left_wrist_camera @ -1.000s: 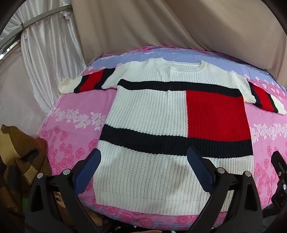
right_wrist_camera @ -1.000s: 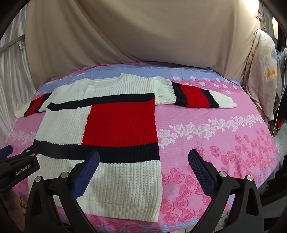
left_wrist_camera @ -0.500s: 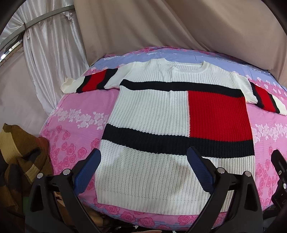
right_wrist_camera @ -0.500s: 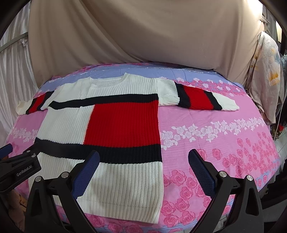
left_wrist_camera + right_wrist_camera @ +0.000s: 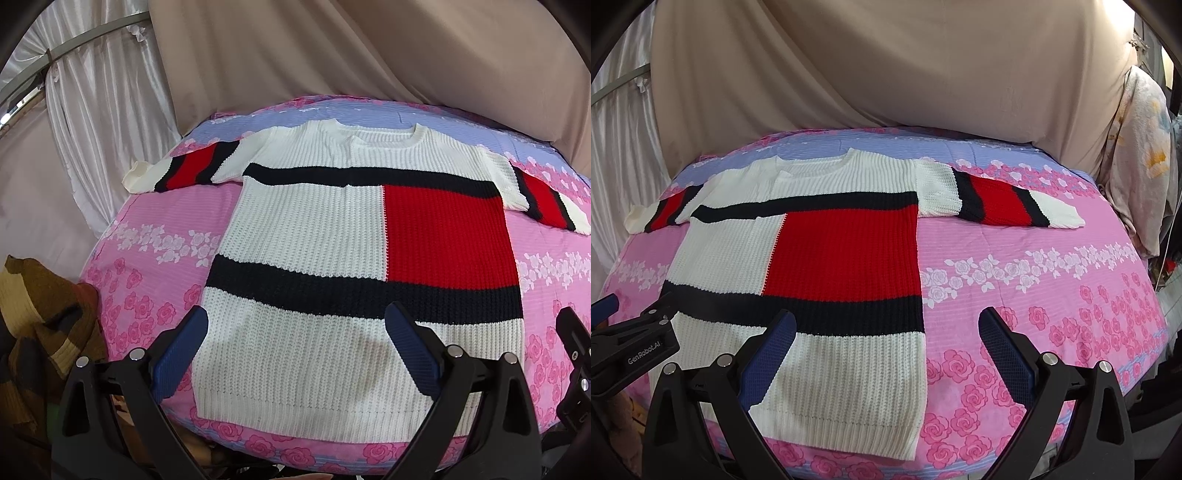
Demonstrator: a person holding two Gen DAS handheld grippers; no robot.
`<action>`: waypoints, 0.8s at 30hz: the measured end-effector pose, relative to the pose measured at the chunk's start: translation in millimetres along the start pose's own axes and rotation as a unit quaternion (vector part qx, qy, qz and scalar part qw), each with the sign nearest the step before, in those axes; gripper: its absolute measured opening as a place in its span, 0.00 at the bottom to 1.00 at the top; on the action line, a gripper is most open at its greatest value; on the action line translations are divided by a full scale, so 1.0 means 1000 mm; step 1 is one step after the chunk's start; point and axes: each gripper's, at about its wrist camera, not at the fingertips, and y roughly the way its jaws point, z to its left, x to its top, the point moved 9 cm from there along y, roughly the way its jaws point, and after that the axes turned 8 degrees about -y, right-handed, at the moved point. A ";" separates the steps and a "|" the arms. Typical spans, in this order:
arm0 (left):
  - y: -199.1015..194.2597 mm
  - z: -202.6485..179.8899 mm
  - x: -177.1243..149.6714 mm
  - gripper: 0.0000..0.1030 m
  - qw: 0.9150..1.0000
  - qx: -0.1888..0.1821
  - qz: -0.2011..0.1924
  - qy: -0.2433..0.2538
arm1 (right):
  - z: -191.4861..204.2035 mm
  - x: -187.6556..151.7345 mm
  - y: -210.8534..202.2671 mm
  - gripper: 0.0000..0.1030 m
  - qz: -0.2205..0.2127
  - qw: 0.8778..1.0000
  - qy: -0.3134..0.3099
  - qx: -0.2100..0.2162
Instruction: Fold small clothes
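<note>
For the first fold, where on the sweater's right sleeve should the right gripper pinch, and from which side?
Probably the white cuff end of the right sleeve, approached from the outer right side. The sweater lies flat and face up on the pink floral bedspread, sleeve stretched straight out, so the cuff is its free edge. The right gripper is open and apart from it.

Colour-block knit sweater (image 5: 332, 236) flat, sleeves outspread

Home bedroom: floral bedsheet (image 5: 1034, 280), draped curtains (image 5: 103, 110).
</note>
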 end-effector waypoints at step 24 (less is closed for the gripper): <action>0.000 -0.003 0.000 0.92 1.000 0.000 -0.003 0.008 | 0.020 0.007 0.003 0.95 -0.002 0.999 -0.030 0.013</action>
